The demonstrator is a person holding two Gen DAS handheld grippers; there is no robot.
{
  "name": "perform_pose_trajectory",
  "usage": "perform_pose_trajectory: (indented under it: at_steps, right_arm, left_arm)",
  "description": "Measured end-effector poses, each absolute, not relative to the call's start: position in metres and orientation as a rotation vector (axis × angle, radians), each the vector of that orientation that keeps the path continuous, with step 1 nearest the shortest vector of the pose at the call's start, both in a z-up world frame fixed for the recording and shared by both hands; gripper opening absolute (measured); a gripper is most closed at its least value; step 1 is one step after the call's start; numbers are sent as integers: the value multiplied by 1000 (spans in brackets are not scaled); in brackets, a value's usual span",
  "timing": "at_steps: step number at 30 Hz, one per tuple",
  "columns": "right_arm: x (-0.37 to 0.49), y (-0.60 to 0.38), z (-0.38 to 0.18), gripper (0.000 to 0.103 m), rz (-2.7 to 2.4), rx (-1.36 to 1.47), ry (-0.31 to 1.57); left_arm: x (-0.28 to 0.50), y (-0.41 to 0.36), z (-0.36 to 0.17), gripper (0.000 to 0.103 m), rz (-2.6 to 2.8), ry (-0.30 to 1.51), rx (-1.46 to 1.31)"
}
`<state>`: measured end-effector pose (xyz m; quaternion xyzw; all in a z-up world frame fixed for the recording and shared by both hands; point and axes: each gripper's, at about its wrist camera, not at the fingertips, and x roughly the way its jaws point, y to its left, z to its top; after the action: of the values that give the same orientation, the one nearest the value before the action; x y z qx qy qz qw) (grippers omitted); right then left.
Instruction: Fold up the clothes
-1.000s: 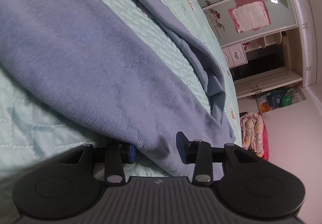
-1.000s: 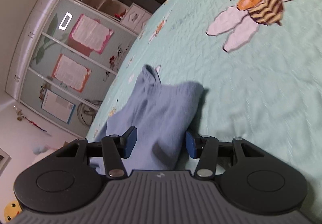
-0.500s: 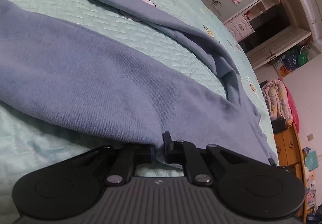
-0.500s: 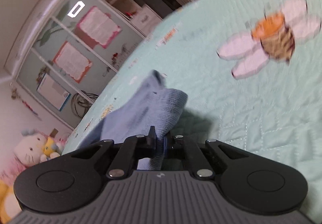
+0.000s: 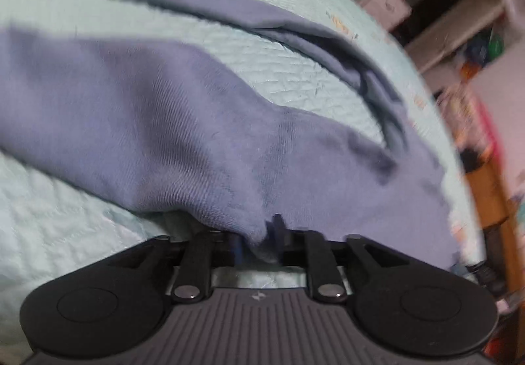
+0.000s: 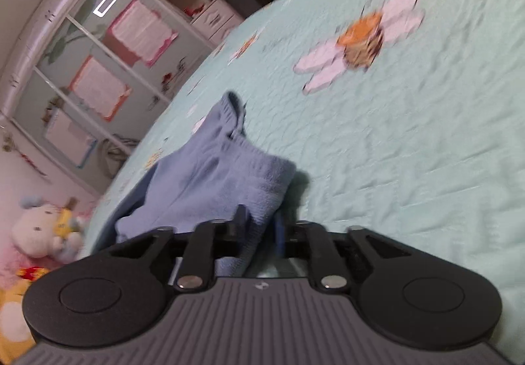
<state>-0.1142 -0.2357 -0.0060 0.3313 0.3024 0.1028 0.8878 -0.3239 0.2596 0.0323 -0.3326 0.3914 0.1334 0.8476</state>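
Note:
A blue-grey knit garment (image 5: pixel 164 109) lies spread over the mint quilted bed cover (image 5: pixel 65 250), with one long narrow part (image 5: pixel 262 17) stretched out beyond it. My left gripper (image 5: pixel 257 238) has a bunched fold of the garment's near edge between its pads. Its jaws are opening, and the fold is still caught and tented up off the bed. In the right wrist view, the ribbed end of the garment (image 6: pixel 213 174) runs into my right gripper (image 6: pixel 261 228). Those jaws are opening too, with cloth filling the gap and hanging through it.
A bee print (image 6: pixel 361 43) marks the bed cover (image 6: pixel 410 151) to the right of the cloth. A wardrobe with pink panels (image 6: pixel 98 69) and a plush toy (image 6: pixel 42 230) stand beyond the bed's left edge. Shelves and clutter (image 5: pixel 443 4) lie past the bed's far side.
Both grippers closed on the garment's edge, then their jaws parted a little. The left one lifted its fold and rolled. The right one travelled across the bed with its cloth.

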Motion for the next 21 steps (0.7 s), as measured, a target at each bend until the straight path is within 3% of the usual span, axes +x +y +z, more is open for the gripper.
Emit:
perform_pose_trajectory:
  at_steps: [1,5,7,10,11,14,18,21]
  right_arm:
    - [-121,-233,0,35,185,656,627]
    - [-153,-204,27,35,223,466,600]
    - [-169,-169,48,38,326,339,564]
    - [-189,-111,70,55,538,216,541]
    - [-194,-92,74,57,613,197,541]
    - [-205,-39,72,57,802,184,595]
    - [-204,17,26,55,881,108,783]
    - [-211,25,18,53,885,68,795]
  left_arm:
    - [-324,256,37,40,301,840,-661]
    - [-327,242,46,53,355,892,-518]
    - [-328,237,49,54,366,907,-463]
    - [-329,230,52,55,378,926,-388]
    - [-329,228,53,55,381,931,-362]
    - [-330,223,57,55,392,945,-328]
    - [-327,223,60,57,407,967,-302]
    - [-324,226,62,57,420,982,-287]
